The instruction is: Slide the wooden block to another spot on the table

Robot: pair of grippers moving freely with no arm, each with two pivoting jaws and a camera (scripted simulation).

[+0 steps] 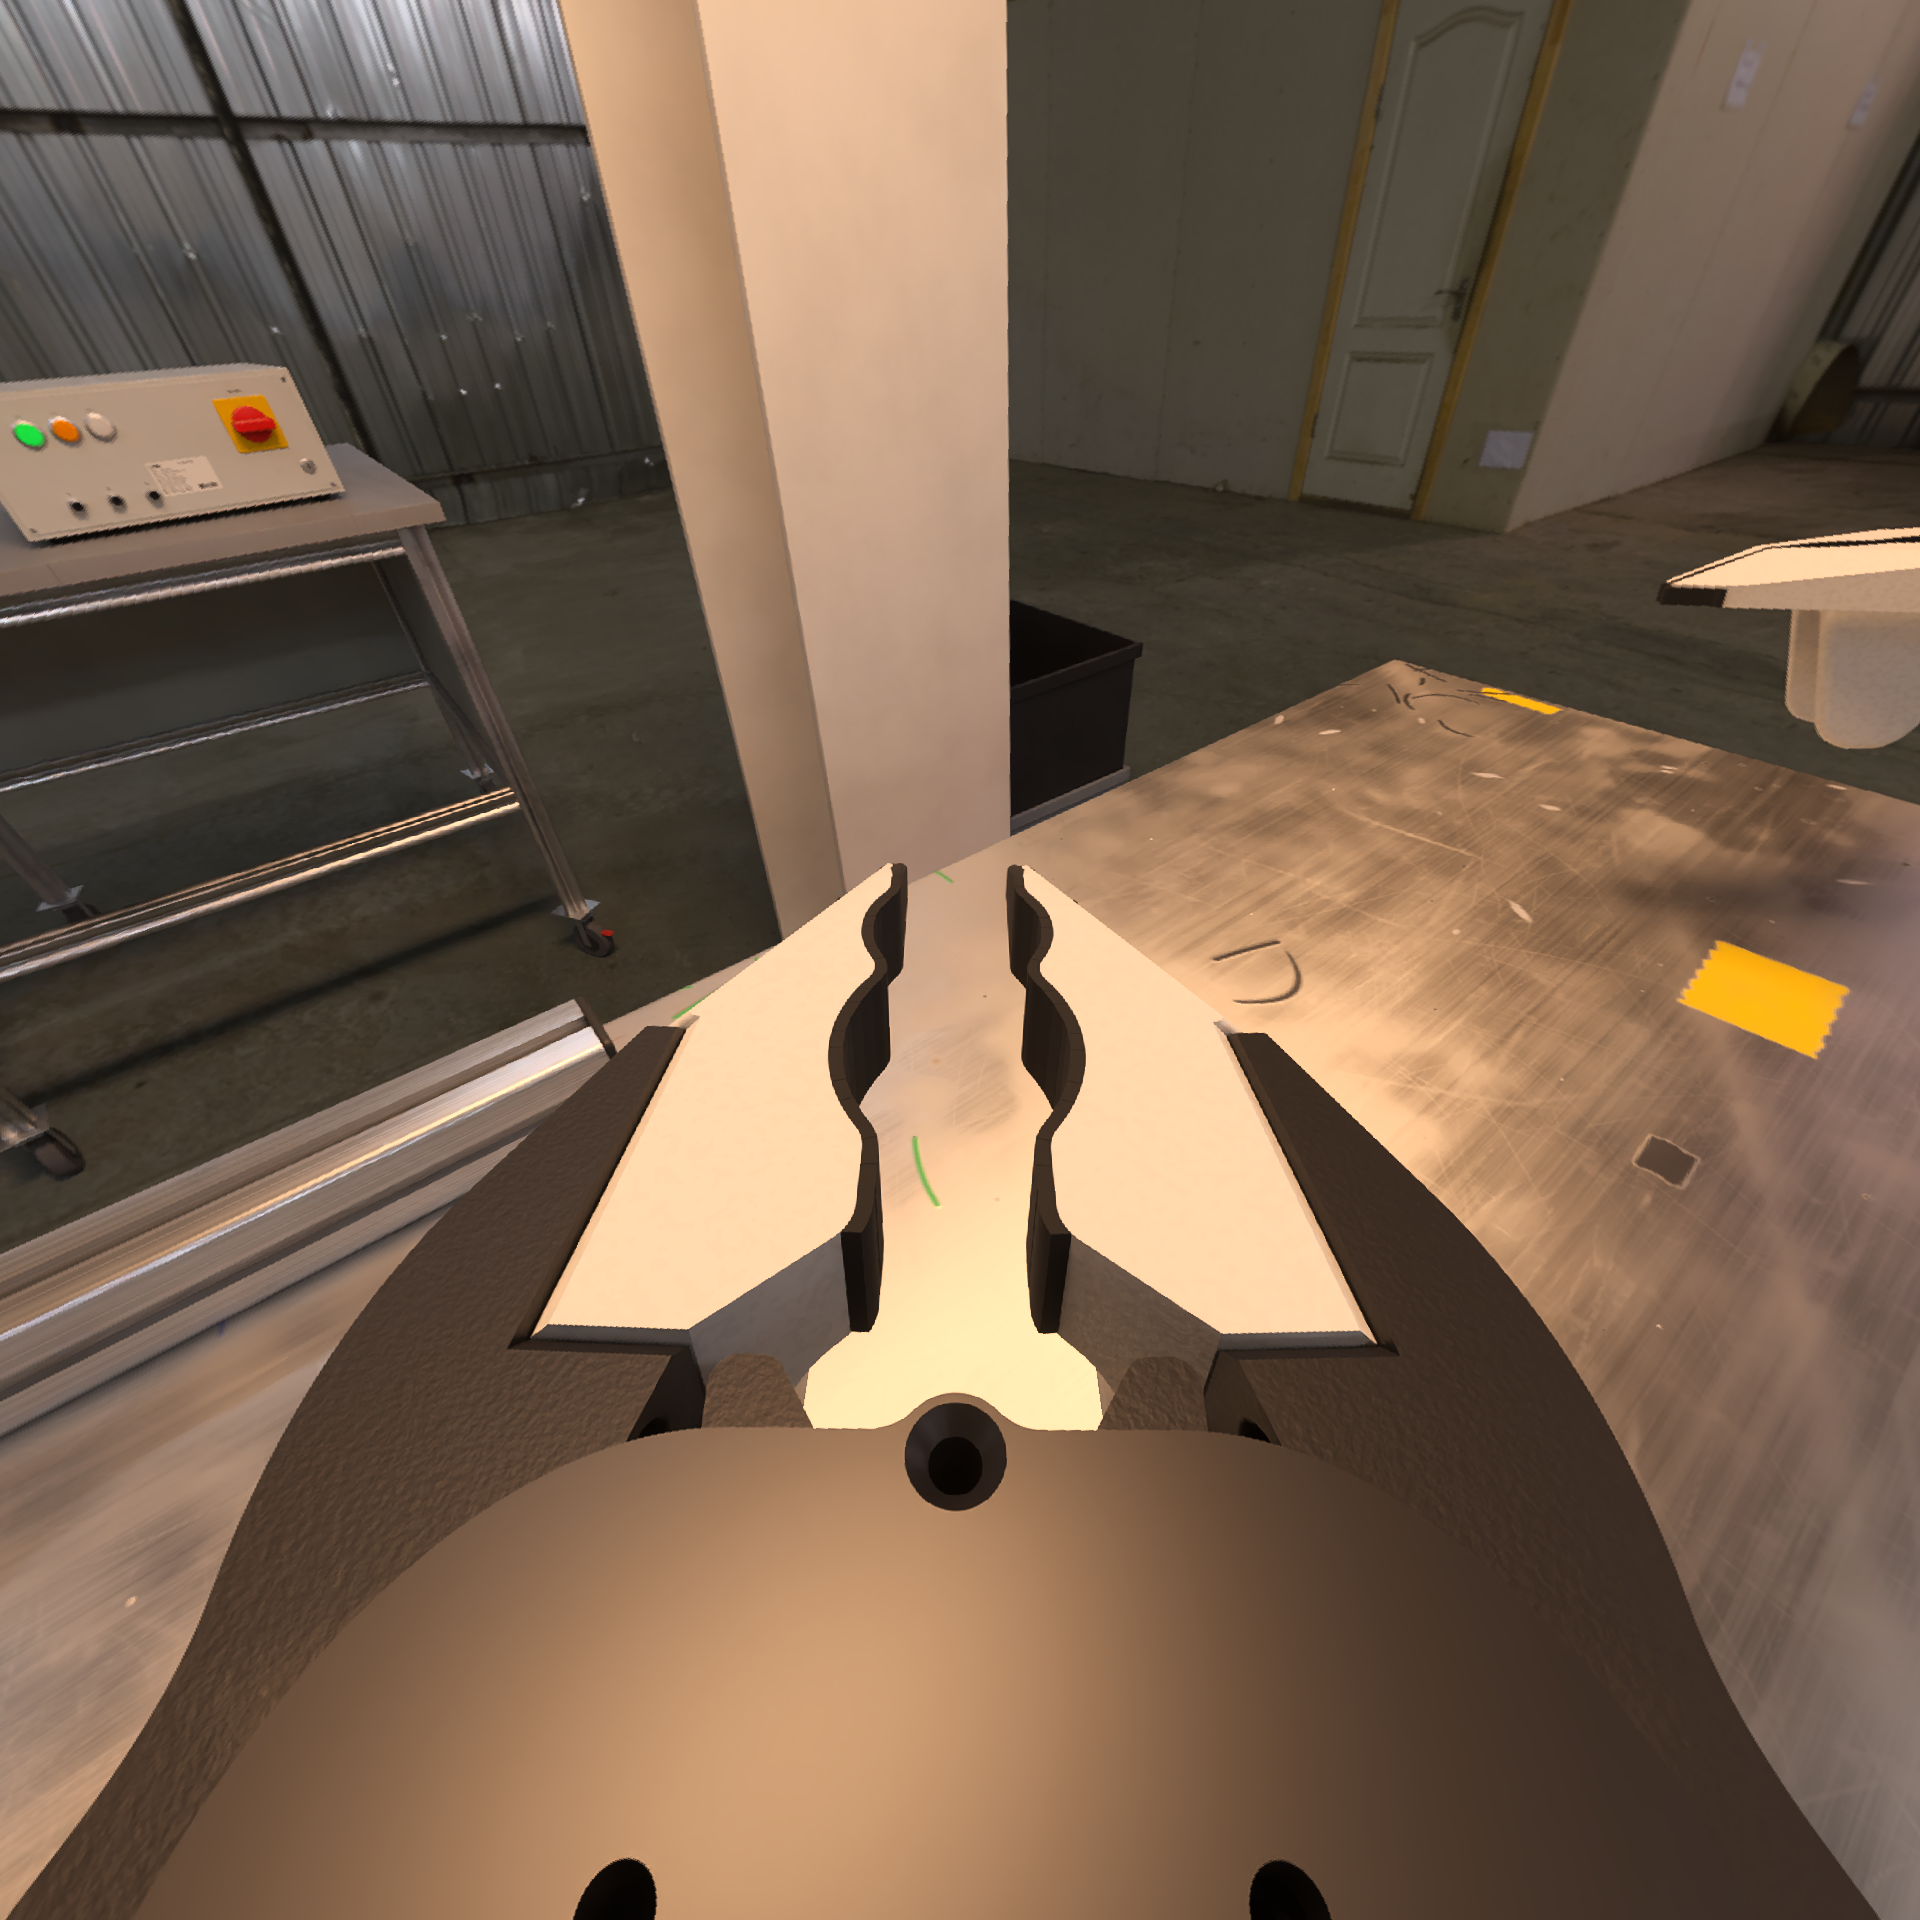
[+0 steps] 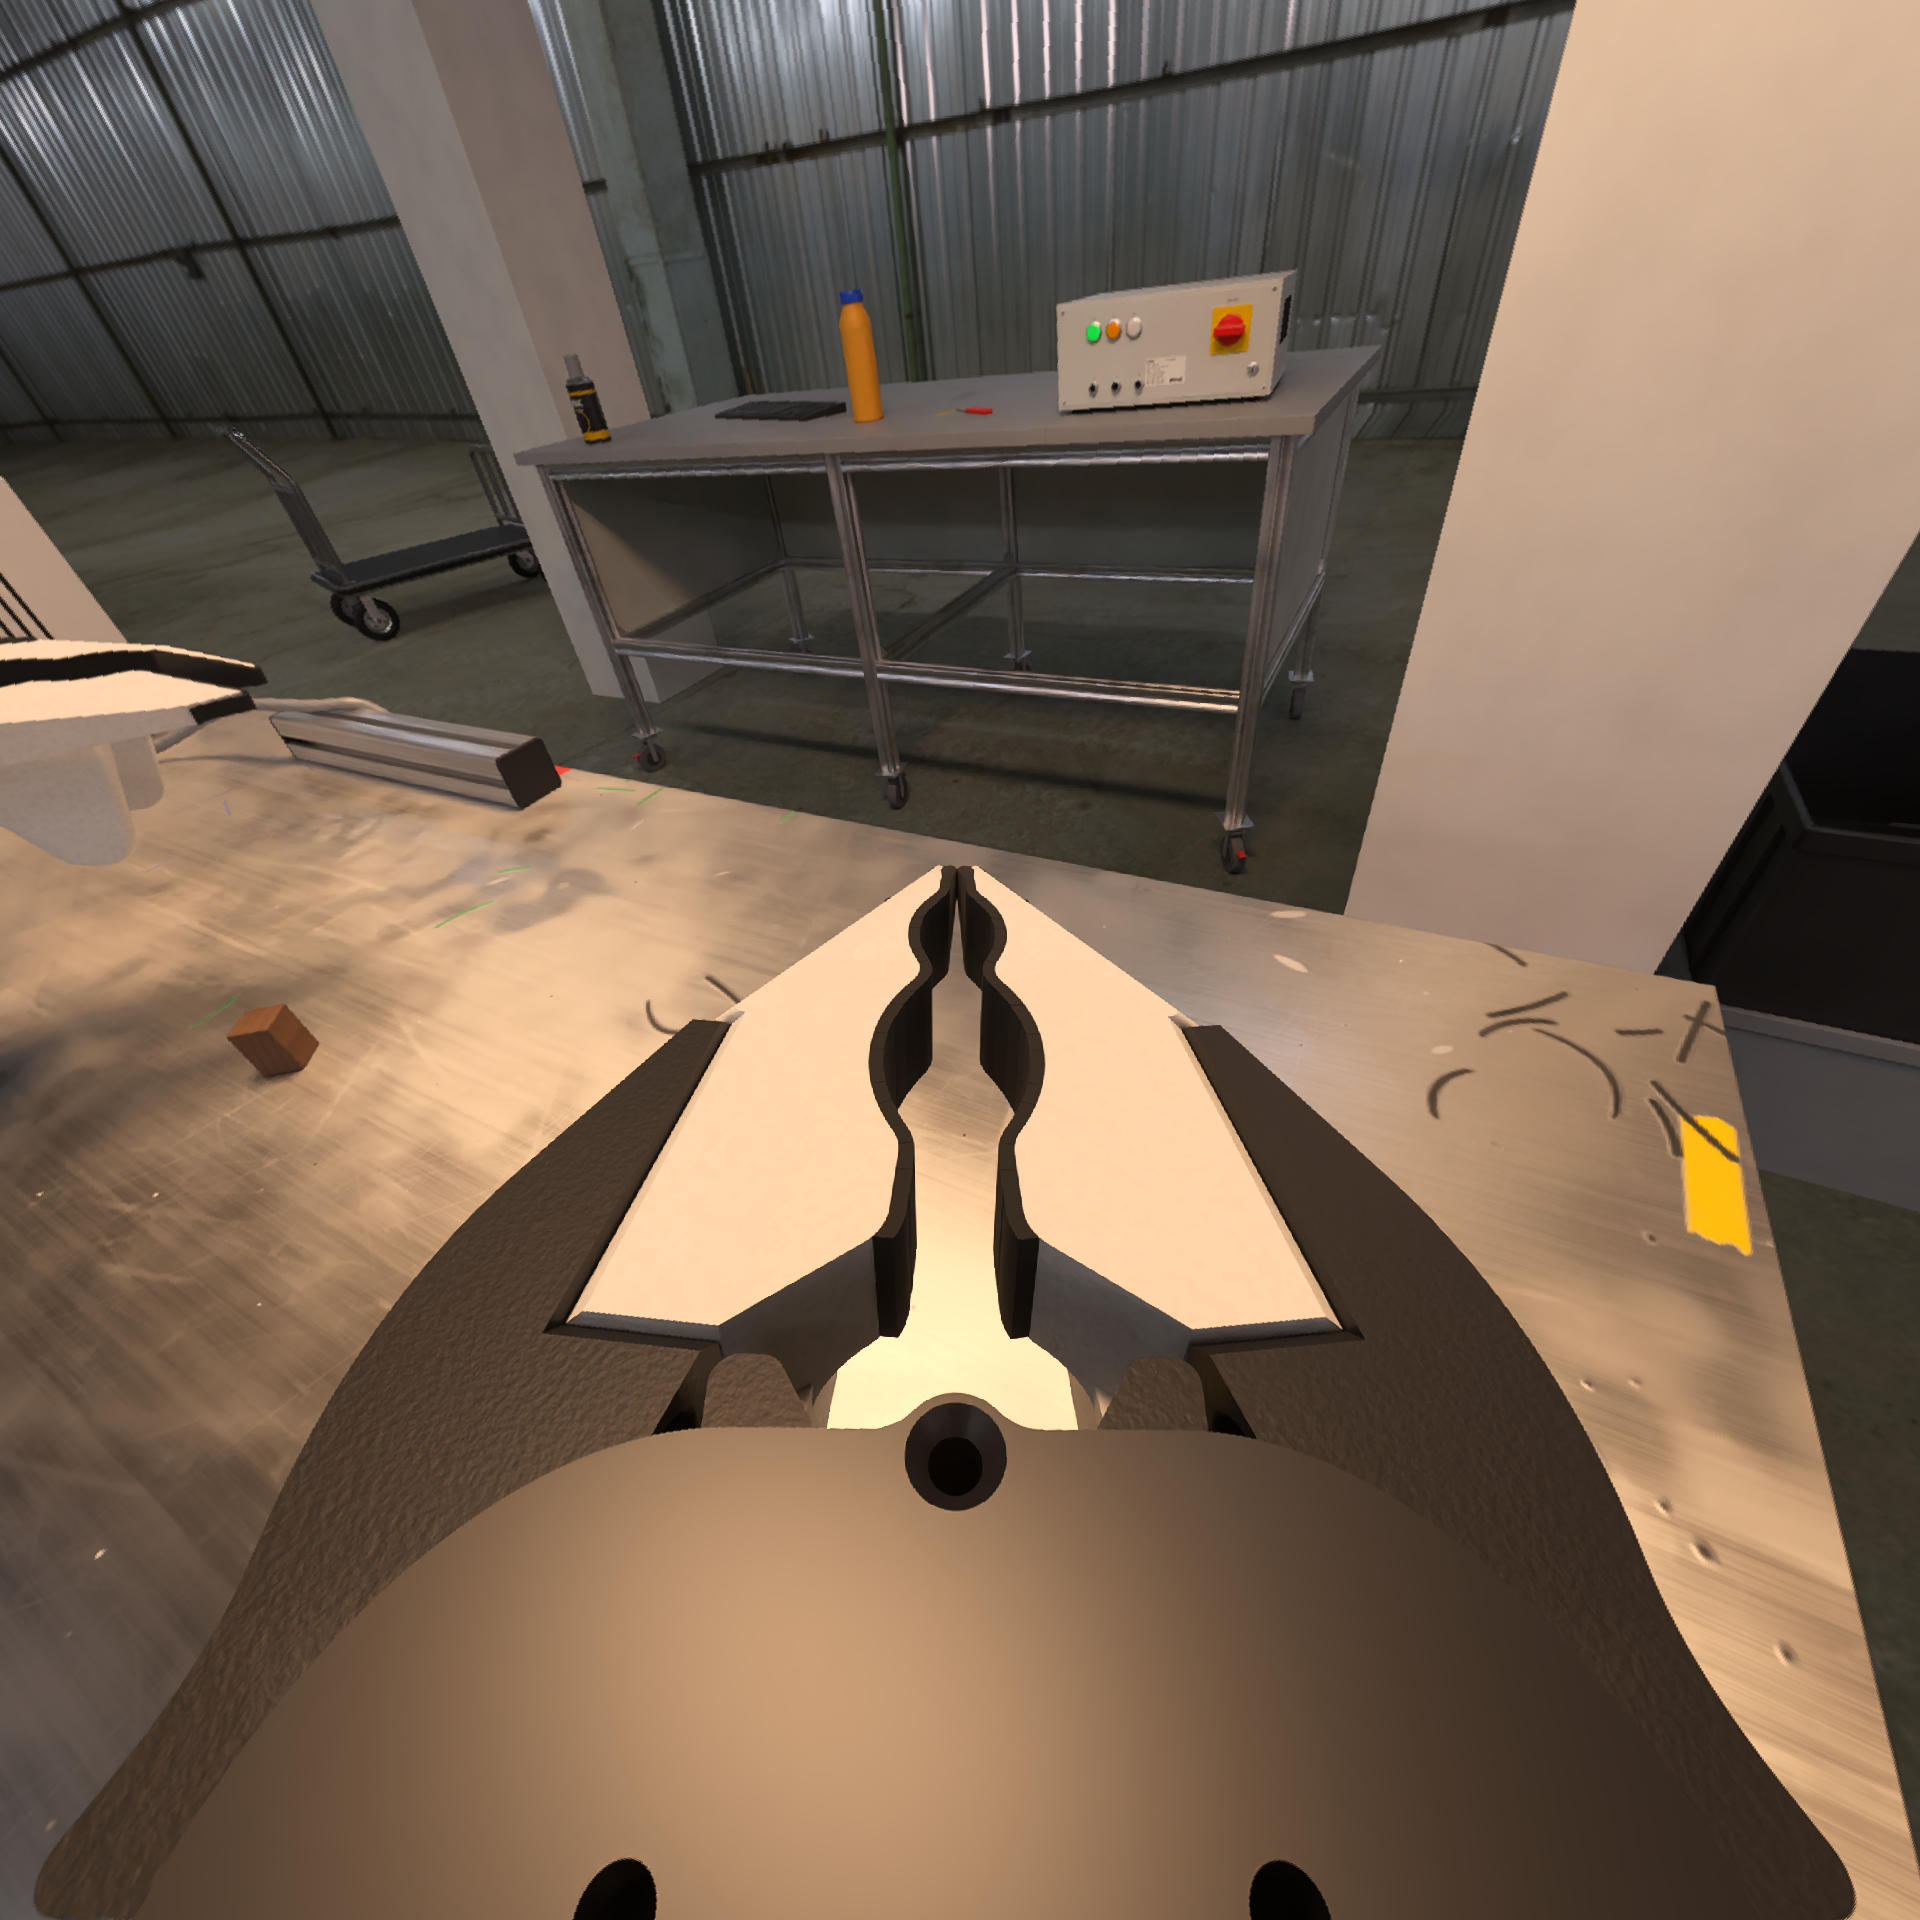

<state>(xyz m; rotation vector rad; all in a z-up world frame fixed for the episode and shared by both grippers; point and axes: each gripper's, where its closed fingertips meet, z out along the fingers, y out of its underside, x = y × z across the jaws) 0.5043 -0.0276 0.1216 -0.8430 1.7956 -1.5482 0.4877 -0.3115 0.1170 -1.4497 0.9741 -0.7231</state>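
A small brown wooden block [image 2: 272, 1037] lies on the scratched metal table [image 2: 436, 1143] at the left of the right wrist view, well to the left of my right gripper [image 2: 956, 875]. My right gripper is shut and empty, its tips touching, above the table near its far edge. My left gripper [image 1: 956, 875] has a narrow gap between its jaws and holds nothing, above the table [image 1: 1455, 1039] near an edge. The block is not in the left wrist view. Each gripper shows in the other's view: the right [image 1: 1787, 577], the left [image 2: 135, 675].
A yellow tape patch [image 1: 1763, 997] marks the table; another is in the right wrist view [image 2: 1714, 1184]. An aluminium rail [image 2: 416, 753] lies along the table's far left edge. Pillars [image 1: 831, 416], a black bin [image 1: 1070, 696] and a steel workbench [image 2: 935, 436] with a control box stand beyond.
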